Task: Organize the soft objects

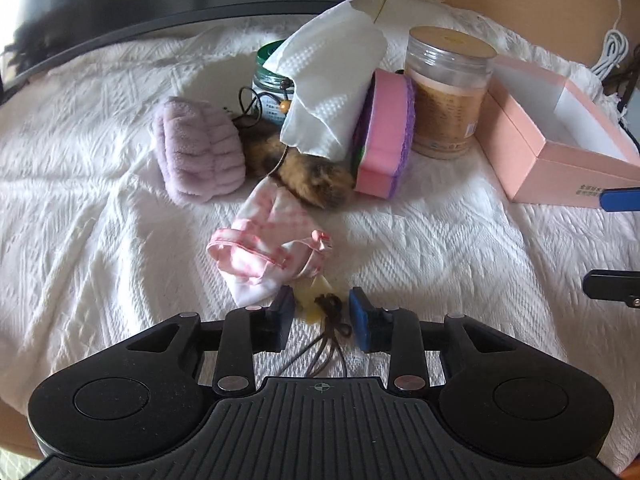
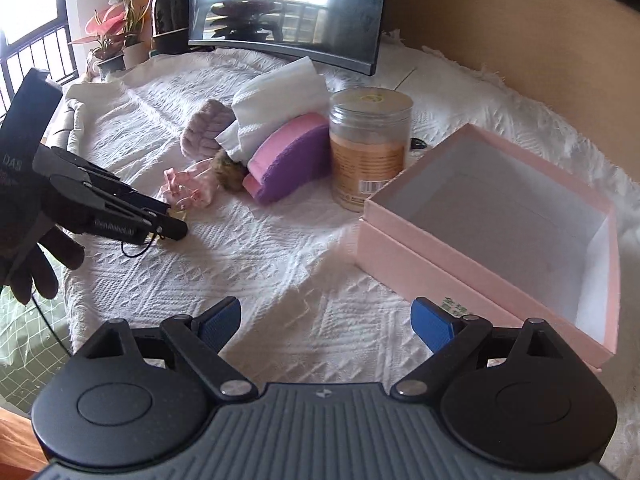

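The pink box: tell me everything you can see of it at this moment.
The pink box is an open rectangular box that looks like stiff card, pale pink outside and white inside, with nothing visible in it. It sits flat on the white textured cloth, close beside the clear jar. Small green print marks its near wall. The right gripper hovers open in front of it, not touching.
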The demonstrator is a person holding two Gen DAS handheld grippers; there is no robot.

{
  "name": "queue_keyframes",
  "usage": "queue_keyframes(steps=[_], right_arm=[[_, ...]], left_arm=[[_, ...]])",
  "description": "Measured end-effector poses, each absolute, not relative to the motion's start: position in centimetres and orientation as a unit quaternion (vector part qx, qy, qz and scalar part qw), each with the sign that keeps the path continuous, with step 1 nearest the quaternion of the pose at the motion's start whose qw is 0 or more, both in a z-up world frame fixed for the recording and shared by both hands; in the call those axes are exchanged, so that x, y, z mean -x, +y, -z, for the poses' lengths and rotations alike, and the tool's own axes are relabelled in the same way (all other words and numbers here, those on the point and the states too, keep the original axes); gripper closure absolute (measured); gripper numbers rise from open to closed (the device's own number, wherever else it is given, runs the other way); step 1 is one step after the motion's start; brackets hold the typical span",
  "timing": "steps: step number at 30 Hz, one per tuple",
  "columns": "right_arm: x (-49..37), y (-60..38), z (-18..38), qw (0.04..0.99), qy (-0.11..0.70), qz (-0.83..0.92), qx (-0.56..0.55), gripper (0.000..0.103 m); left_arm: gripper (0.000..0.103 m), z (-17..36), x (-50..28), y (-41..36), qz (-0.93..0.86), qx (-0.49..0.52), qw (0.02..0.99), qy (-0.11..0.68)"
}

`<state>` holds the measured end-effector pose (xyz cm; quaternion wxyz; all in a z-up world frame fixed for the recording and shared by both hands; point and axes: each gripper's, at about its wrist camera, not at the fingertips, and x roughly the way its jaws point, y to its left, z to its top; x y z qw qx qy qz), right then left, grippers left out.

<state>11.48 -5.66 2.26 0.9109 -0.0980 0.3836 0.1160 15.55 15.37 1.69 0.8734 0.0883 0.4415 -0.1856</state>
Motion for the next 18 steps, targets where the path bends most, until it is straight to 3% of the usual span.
queue_keyframes(steps=[13,18], right_arm=[[-14.4,-0.3,-1.8,0.917,0.353,-0.140,0.120,0.010],[-17.3,4.4,-1.1,0.914,0.348,-0.174,0.118,0.019]], left_arm=[[0.075,-1.7,-13.0,18.1,0.168,-0.040,0.903,0.394],[0.075,-3.6,-12.8,23.6,0.124,0.008,0.916,0.381]])
